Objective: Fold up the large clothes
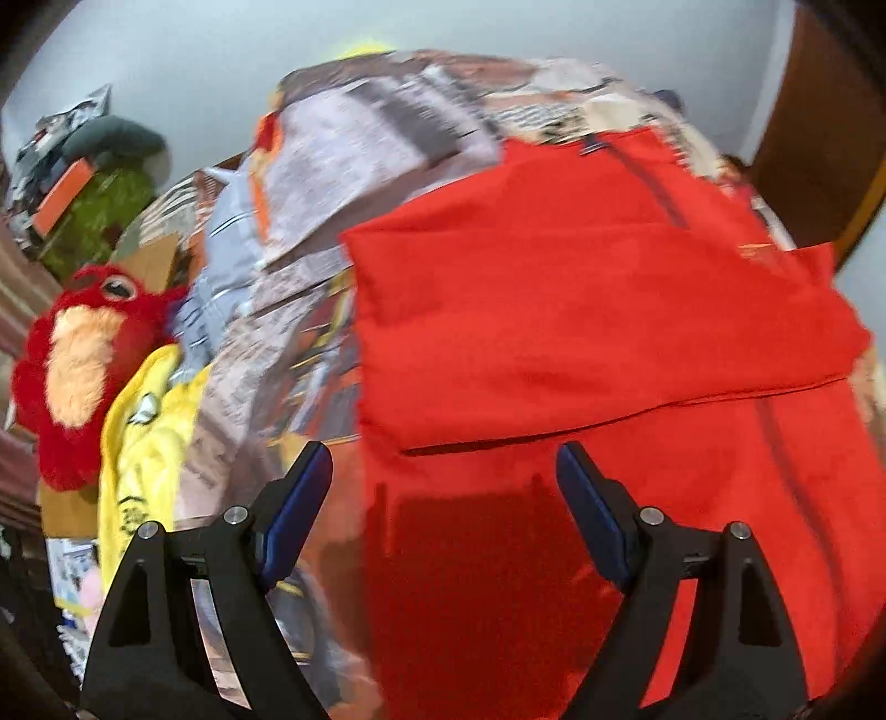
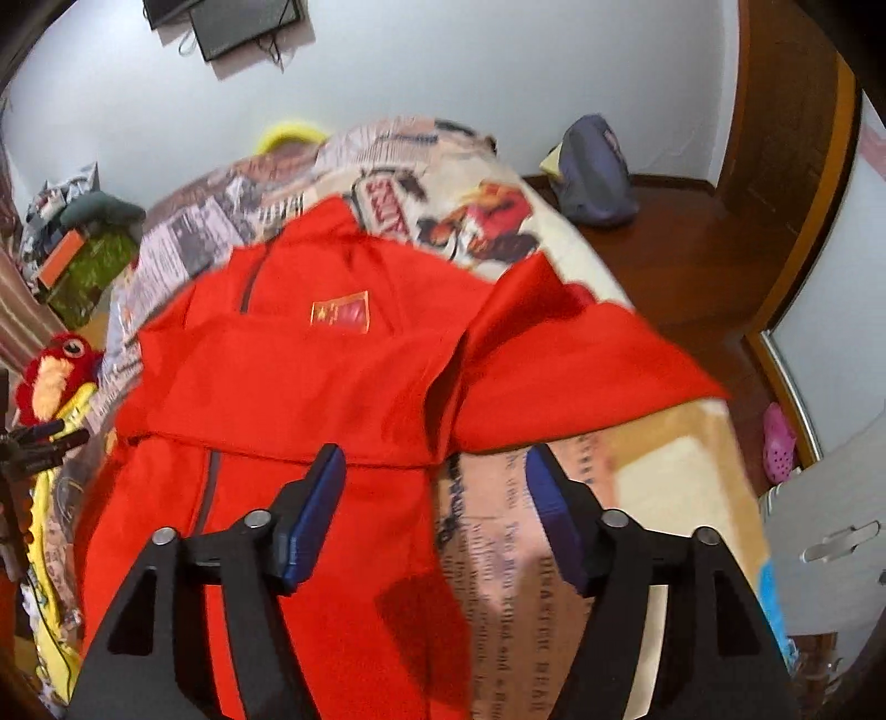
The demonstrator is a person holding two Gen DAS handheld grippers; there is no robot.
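Red jacket (image 2: 310,365) is lying flat on the bed (image 2: 637,498), collar away, left sleeve already folded across the chest. Right sleeve (image 2: 565,360) is lying unfolded, nearest right tongs (image 2: 434,493). Both tongs, left (image 1: 443,487) included, are being held apart, empty.

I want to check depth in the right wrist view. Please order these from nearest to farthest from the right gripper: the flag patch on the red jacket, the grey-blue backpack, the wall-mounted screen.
From the right gripper, jaws open:
1. Flag patch, on the red jacket chest, just ahead.
2. Grey-blue backpack, on the floor beyond the bed, to the right.
3. Wall-mounted screen, high on the far wall, upper left.
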